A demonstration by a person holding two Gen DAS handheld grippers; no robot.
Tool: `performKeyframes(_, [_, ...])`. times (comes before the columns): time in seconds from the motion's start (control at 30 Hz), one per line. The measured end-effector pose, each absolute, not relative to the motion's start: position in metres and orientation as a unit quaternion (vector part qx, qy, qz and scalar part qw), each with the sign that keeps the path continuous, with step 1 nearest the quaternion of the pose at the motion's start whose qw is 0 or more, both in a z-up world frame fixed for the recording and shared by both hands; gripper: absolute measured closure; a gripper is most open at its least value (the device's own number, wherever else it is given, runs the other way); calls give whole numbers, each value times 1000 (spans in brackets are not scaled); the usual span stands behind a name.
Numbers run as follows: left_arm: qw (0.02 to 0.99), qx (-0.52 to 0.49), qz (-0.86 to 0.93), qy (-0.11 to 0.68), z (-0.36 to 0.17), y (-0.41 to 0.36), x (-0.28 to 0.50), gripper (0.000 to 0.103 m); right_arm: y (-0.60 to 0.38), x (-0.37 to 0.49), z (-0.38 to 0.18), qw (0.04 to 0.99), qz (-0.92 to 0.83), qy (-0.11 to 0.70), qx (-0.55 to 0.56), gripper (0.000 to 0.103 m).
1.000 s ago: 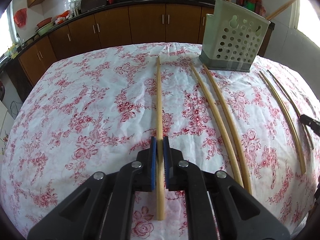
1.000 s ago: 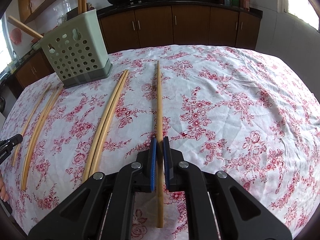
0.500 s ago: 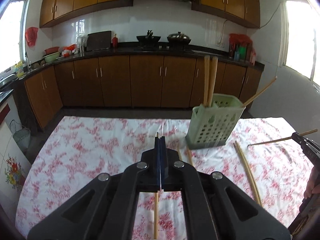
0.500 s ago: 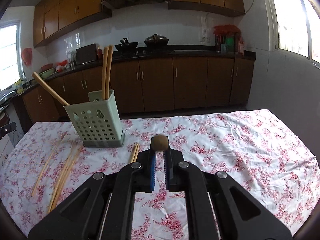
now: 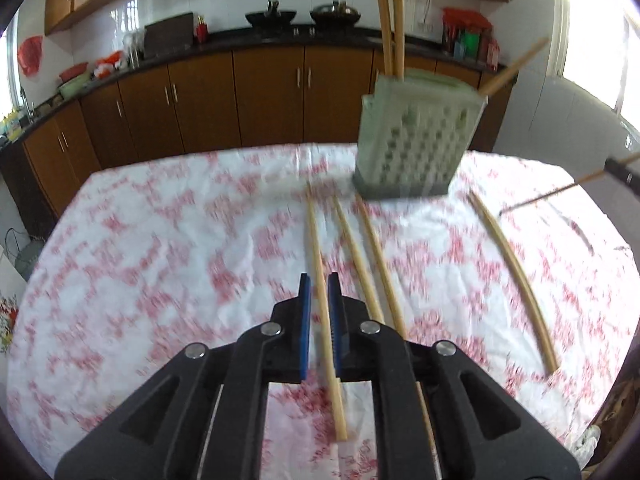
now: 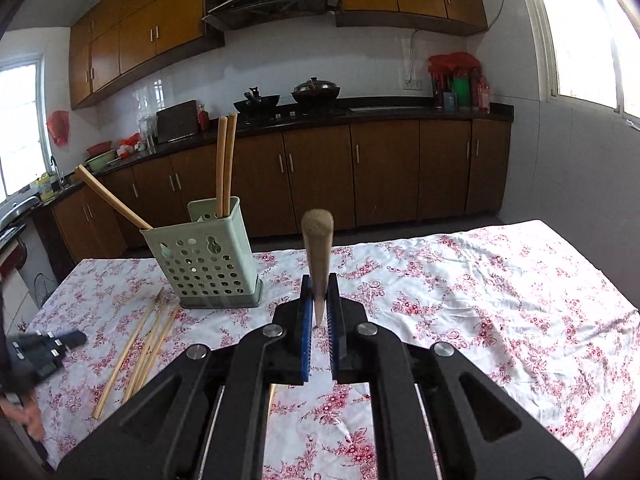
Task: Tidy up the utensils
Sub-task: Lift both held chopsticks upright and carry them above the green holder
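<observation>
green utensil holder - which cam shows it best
The right wrist view: the green utensil holder is sharp there, holes, rim and three chopsticks standing in it all clear. The left wrist view shows it too, upright on the floral cloth, but smeared by motion blur.

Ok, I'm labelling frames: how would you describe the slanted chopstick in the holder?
On the floral tablecloth stands a pale green perforated holder with three chopsticks. The slanted chopstick leans far out over a corner, while the other two stand upright together.
</observation>
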State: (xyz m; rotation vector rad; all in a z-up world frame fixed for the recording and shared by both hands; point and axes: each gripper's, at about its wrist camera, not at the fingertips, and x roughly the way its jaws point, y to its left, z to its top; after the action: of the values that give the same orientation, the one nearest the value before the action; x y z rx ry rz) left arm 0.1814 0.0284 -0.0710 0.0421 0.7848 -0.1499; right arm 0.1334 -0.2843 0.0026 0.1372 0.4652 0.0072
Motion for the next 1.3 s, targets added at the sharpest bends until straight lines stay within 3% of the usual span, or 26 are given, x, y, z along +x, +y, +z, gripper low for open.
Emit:
performKeyframes(0.2, [903,13,-71,424,-110,20,180,92,-286,133,1,970,1,234,71,95])
performKeyframes(0.3, [900,16,-61,432,-114,19,179,89,-287,133,2,970,2,234,72,95])
performKeyframes(0.53, [897,29,-57,438,-112,22,179,95,-287,132,3,970,2,233,73,95])
performKeyframes(1.03, [956,21,-49,290,22,46,176,95,-287,131,26,976,13,203,75,95])
performKeyframes(1.3, [968,28,-98,229,92,28,166,95,-274,128,89,977,97,143,125,95])
